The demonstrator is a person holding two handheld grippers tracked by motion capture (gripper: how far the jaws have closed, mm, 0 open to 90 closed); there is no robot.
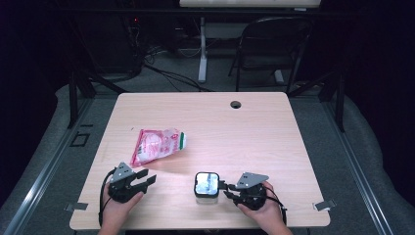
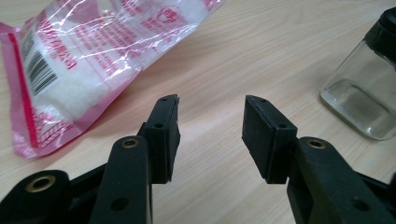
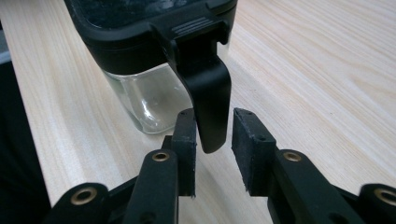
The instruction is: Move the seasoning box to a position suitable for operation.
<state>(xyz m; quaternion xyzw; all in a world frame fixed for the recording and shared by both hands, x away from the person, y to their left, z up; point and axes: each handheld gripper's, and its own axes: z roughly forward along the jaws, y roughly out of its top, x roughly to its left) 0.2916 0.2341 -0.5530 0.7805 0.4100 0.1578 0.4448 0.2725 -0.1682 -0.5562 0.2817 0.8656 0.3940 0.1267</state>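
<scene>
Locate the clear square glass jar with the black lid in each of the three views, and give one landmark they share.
High view: the clear square glass jar with the black lid stands at bottom centre, just left of the right gripper.
Left gripper view: at the right edge, partly cut off.
Right gripper view: top centre, its black lid latch hanging between the open jaws.
Shared landmark: the pale wooden table.

You worked in what looked like a lab: a pale wooden table (image 1: 254,127) stood on grey carpet inside dark framing, with cables (image 1: 166,73) at 11 o'clock and a folding chair (image 1: 274,44) at 1 o'clock.
</scene>
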